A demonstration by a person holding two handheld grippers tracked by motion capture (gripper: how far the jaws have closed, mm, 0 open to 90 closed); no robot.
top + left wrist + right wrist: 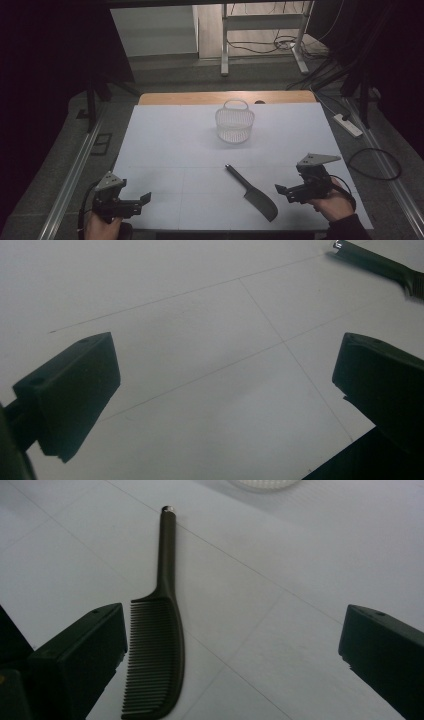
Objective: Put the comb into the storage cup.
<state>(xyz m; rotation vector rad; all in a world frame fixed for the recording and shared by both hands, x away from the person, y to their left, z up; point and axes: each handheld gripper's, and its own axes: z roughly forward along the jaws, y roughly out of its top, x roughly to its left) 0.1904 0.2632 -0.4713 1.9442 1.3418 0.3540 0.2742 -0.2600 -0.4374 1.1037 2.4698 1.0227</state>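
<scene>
- Right tongs (pixel 284 191) spread wide, nothing pinched, hovering low at about 4 o'clock on the surface (pixel 165 145), jaws pointing toward 9 o'clock.
- Dark comb (pixel 252 192) lying flat just beside those tongs, at about 5 o'clock, handle tip toward 11 o'clock, toothed end toward 5 o'clock.
- Left tongs (pixel 145 200) spread too, empty, at about 7 o'clock, well apart from the comb.
- White mesh basket (pixel 234 121) upright near 12 o'clock, far from both tongs.
</scene>
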